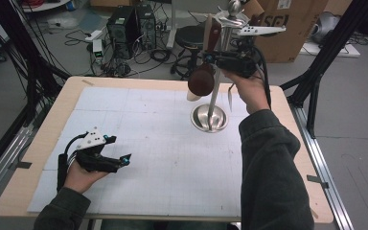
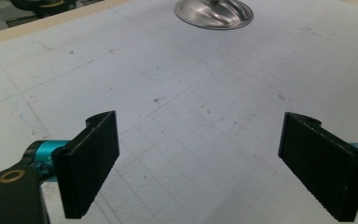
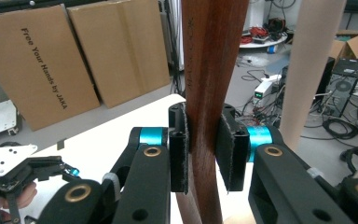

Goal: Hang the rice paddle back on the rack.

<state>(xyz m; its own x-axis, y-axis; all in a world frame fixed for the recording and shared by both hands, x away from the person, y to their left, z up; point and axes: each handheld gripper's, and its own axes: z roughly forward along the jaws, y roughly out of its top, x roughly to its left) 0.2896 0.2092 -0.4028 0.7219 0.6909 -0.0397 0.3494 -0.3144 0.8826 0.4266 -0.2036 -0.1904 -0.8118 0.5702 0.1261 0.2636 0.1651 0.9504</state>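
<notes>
Right tongs (image 3: 204, 158) clamped on wooden spoon handle (image 3: 212, 70) (hanging at rack (image 1: 219, 72)); left tongs (image 2: 205, 163) apart, empty.

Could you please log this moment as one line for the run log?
right gripper: shut on dark wooden spoon, at steel rack | left gripper: open, over white mat

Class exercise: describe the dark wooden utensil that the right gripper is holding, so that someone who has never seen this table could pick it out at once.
Start at the metal stand, whose round shiny base sits toward the far right of the white mat. Beside its upright pole, level with the right gripper, hangs the wooden spoon, its handle clamped between the black jaws. Its dark reddish-brown wood and round bowl set it apart from the paler utensil next to it.
</notes>
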